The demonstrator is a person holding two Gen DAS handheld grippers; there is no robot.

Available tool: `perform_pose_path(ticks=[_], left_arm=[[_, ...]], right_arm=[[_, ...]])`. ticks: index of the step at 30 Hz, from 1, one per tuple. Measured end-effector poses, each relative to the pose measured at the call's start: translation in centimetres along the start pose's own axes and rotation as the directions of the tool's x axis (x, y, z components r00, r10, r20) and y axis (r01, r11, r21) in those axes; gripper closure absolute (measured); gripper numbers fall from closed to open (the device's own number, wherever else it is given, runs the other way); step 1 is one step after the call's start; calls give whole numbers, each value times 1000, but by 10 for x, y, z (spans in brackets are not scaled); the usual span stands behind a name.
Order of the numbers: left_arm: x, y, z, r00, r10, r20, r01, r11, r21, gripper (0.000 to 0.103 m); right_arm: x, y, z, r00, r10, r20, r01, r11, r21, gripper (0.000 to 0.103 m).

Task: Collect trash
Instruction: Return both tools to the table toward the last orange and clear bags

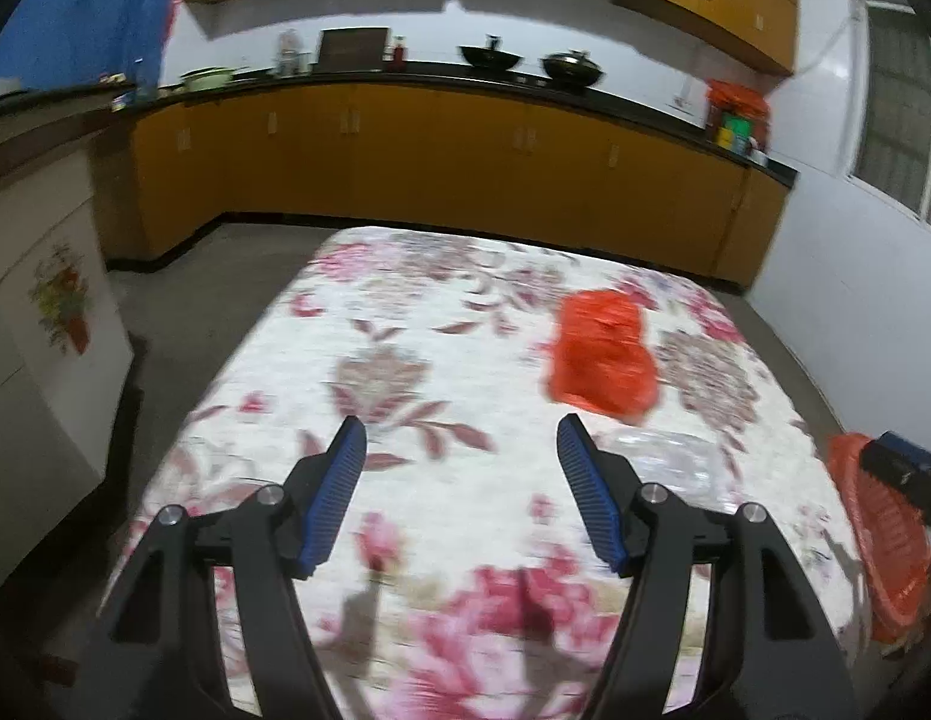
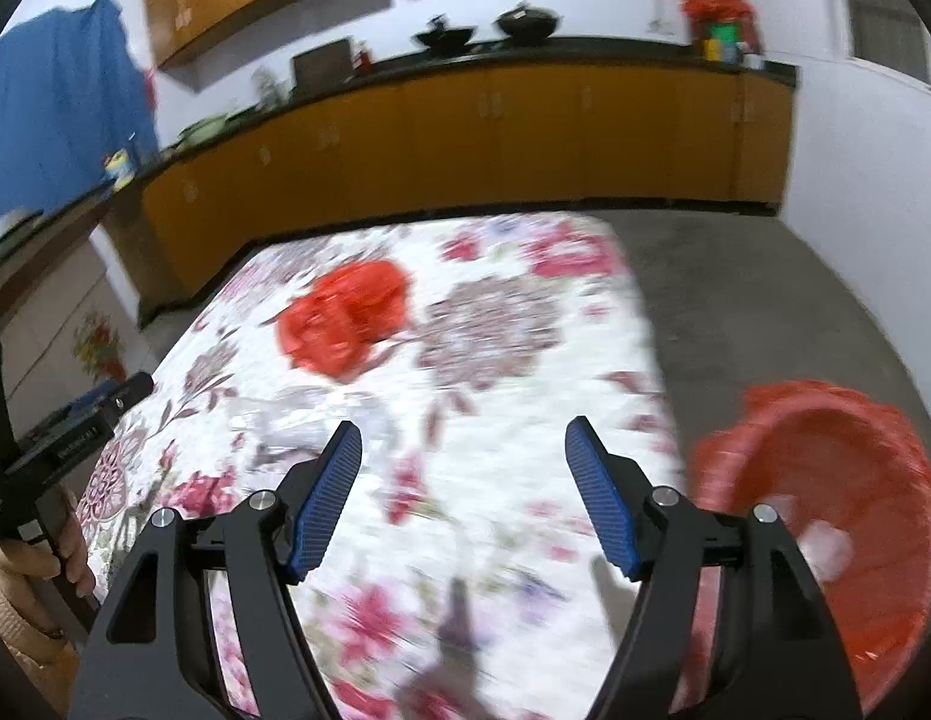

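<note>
Crumpled red plastic bag (image 1: 603,354) sits right of centre; my left tongs (image 1: 462,462) and right tongs (image 2: 463,462) gape empty (basket waiting), so next I reach it.

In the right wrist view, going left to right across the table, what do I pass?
The person's hand holding the left gripper → clear plastic wrapper → red plastic bag → red basket off the table's right edge, with a pale crumpled scrap inside.
</note>
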State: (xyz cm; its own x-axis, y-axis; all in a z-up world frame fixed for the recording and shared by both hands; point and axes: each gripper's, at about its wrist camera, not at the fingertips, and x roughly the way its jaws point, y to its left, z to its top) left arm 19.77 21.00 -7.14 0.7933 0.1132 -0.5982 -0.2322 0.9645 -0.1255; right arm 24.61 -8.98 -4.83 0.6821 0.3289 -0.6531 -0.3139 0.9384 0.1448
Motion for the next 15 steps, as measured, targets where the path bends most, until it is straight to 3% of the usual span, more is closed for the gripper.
perform_pose_path(ticks=[5, 12, 15], left_arm=[[3, 24, 4, 1000, 29, 8, -29, 999, -24, 37], [19, 34, 10, 1000, 15, 0, -15, 999, -42, 37], [29, 28, 14, 1000, -5, -10, 4, 999, -42, 37]], right_arm=[[48, 34, 6, 998, 10, -56, -12, 999, -45, 33], [108, 43, 2, 986, 23, -166, -21, 1000, 9, 33], [118, 44, -7, 979, 32, -202, -33, 999, -1, 44]])
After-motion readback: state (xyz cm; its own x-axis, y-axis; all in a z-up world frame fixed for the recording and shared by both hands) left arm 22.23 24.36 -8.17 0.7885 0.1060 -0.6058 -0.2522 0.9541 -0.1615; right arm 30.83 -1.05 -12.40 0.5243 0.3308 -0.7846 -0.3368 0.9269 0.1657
